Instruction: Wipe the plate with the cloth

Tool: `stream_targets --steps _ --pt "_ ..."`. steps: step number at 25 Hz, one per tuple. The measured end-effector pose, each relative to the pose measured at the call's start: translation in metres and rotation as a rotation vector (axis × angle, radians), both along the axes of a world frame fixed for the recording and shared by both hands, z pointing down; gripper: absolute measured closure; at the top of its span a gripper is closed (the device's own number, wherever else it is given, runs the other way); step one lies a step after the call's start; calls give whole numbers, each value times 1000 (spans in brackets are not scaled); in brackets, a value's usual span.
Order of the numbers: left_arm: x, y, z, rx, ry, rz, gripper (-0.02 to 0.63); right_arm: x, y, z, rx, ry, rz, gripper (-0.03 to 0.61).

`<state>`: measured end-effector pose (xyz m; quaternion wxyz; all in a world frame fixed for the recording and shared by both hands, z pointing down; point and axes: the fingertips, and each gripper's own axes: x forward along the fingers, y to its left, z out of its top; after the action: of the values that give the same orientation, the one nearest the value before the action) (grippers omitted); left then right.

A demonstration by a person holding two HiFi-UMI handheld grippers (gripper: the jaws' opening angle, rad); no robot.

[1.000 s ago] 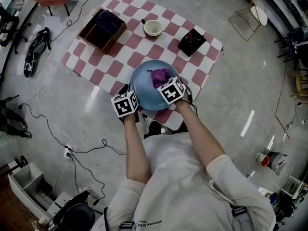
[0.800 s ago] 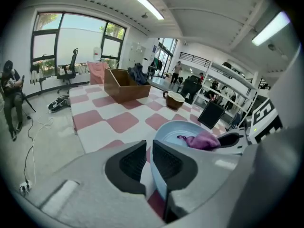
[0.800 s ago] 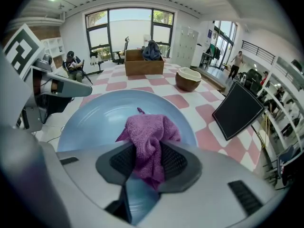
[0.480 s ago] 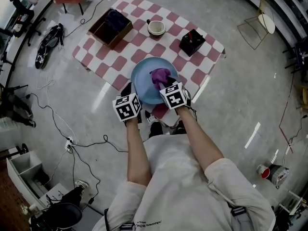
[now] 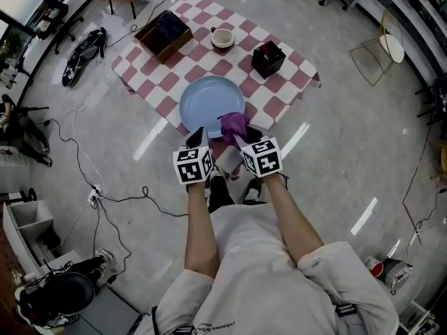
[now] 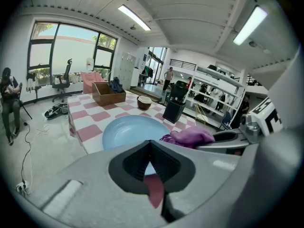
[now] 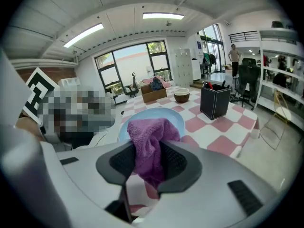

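Note:
The light-blue plate point(image 5: 208, 103) lies on the near part of the checkered table point(image 5: 276, 107). A purple cloth point(image 5: 234, 124) hangs over the plate's near rim, and my right gripper point(image 5: 241, 139) is shut on it. In the right gripper view the cloth point(image 7: 149, 141) bulges up between the jaws point(image 7: 148, 163), with the plate point(image 7: 176, 118) just beyond. My left gripper point(image 5: 199, 137) is beside it, just short of the plate's near edge. Its jaws point(image 6: 149, 144) have just been closing and meet with nothing between them. From there the plate point(image 6: 128, 129) lies ahead and the cloth point(image 6: 190, 137) to the right.
On the table's far side stand a brown open box point(image 5: 164, 32), a small bowl point(image 5: 223, 39) and a black box point(image 5: 267, 58). Cables point(image 5: 105, 194) trail over the floor at left. A wire chair point(image 5: 380, 44) stands at right. A seated person point(image 6: 9, 101) is by the windows.
Both grippers have pulled back from the plate toward the person and risen. The cloth has come off the plate's middle with the right gripper. The left gripper is clear of the plate's rim.

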<state>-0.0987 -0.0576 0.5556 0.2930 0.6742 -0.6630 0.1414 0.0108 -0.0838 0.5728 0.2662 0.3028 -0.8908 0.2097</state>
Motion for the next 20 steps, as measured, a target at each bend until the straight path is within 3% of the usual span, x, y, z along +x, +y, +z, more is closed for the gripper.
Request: stream_targets --steps 7,13,20 --pt "36 32 -10 29 -22 -15 604 41 23 -15 4 -86 -21 439" --pt "25 45 -12 32 -23 -117 604 49 27 -24 40 -81 -60 439" --pt "19 52 -25 48 -35 -142 604 47 35 -25 44 -64 -87 440"
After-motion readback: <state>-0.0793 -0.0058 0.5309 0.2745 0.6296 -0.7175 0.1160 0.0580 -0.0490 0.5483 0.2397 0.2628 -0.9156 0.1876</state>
